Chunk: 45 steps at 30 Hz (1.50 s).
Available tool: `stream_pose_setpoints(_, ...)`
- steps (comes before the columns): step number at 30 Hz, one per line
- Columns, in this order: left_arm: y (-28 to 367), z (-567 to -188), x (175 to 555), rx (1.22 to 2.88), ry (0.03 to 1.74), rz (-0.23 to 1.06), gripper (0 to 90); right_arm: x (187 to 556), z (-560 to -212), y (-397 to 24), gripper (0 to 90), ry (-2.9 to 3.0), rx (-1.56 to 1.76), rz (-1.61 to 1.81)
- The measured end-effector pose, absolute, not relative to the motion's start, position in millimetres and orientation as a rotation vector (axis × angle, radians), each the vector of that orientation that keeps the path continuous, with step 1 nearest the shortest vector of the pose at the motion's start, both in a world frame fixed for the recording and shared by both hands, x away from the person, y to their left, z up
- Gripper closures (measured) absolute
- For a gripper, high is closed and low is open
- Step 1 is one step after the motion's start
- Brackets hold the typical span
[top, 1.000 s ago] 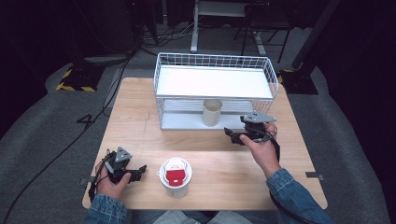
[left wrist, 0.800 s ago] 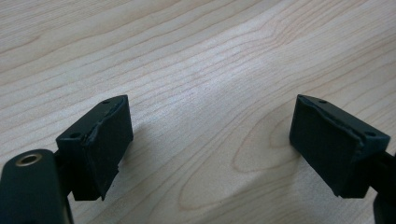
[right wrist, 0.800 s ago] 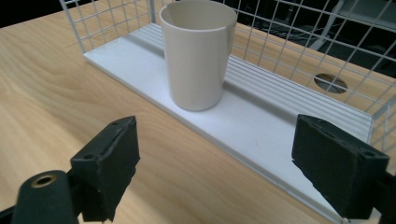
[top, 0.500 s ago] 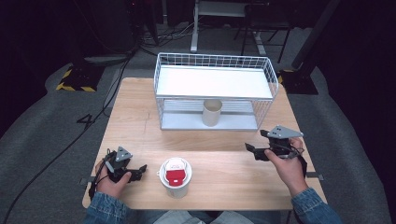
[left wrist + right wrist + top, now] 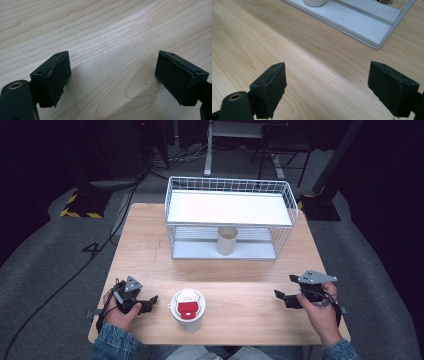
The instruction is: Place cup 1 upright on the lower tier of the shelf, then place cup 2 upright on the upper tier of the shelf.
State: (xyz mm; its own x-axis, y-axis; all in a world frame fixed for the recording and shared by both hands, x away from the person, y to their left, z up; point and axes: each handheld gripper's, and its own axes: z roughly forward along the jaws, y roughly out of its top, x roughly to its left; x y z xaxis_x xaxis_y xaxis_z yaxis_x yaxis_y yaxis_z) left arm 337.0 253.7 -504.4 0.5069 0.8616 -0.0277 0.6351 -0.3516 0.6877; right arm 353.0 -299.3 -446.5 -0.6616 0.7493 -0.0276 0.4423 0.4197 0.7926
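Starting at the left side of the pale wooden table (image 5: 150, 235): the left gripper (image 5: 150, 301) sits low at the near-left corner in the person's left hand (image 5: 117, 312), black jaws spread wide with nothing between them. Its own view has just bare wood grain between the two pads (image 5: 53, 77), so it's released and empty.

Right next to it, at about 3 o'clock from the jaw tips, is the white paper cup with the red-and-white lid (image 5: 188, 309). It stands upright near the front edge, just beside the left gripper but not touching it.

Further back, roughly 12 o'clock from the cup, is the white wire-mesh shelf rack (image 5: 229, 185) with a flat white top board. On its lower tray stands a plain cream cylindrical cup (image 5: 226, 240), upright, about mid-width. It shows at the top edge of the right gripper view too (image 5: 315, 2).

Over on the right, the right gripper (image 5: 282, 294) is held in the right hand (image 5: 322, 312) near the front-right edge, grey three-cornered plate on top, jaws pointing toward 9 o'clock. Also wide open, gripping nothing, only table between the pads (image 5: 272, 87). The lidded cup is well apart from it at its 9 o'clock; the cream cup is off at about 11 o'clock.
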Motion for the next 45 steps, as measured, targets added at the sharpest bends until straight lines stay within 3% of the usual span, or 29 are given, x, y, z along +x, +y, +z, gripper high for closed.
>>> stream_pose_setpoints(19, 253, -505, 338, 2.102, 1.217, 0.461, 14.2, 342, -501, -337, 15.9, 2.297, 1.154, 1.004)
stream_pose_setpoints(38, 249, -504, 331, 2.053, 1.281, 0.472, 15.9, 344, -505, -336, 13.0, 2.290, 1.190, 0.996)
stream_pose_setpoints(45, 245, -494, 322, 2.046, 1.221, 0.496, 16.2, 344, -505, -336, 13.0, 2.289, 1.191, 0.994)
